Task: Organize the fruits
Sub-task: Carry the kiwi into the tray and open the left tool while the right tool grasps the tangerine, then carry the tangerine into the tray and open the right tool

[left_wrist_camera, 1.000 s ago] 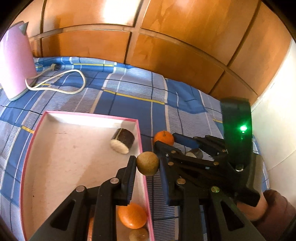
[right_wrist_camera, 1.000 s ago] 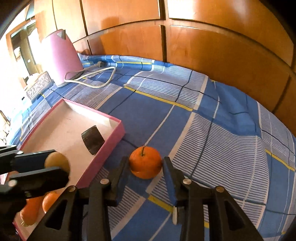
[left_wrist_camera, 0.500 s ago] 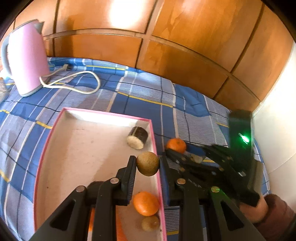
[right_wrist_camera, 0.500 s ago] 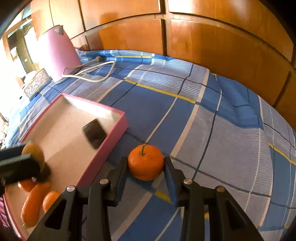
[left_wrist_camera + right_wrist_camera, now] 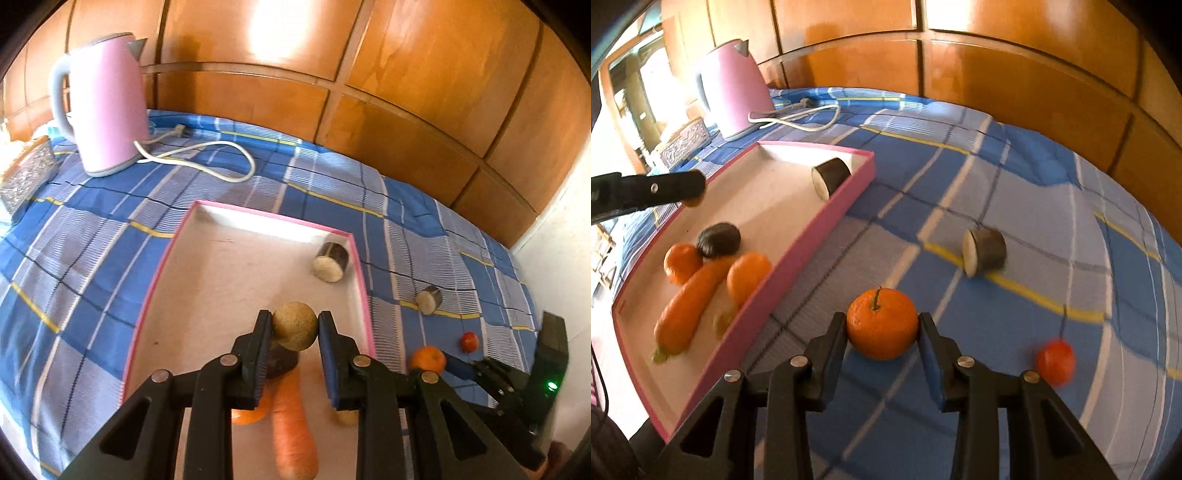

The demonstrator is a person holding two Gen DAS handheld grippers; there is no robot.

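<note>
Left hand-held gripper (image 5: 295,326) is clamped on a firm, rough-skinned kiwi (image 5: 294,325), held across its middle above the pink tray (image 5: 360,275), having been carried inward from the tray's right edge. Right hand-held gripper (image 5: 882,326) is closed on a soft-rinded tangerine (image 5: 882,323), now lifted off the bed's checked bedspread (image 5: 1052,206); light pressure is advised.
</note>
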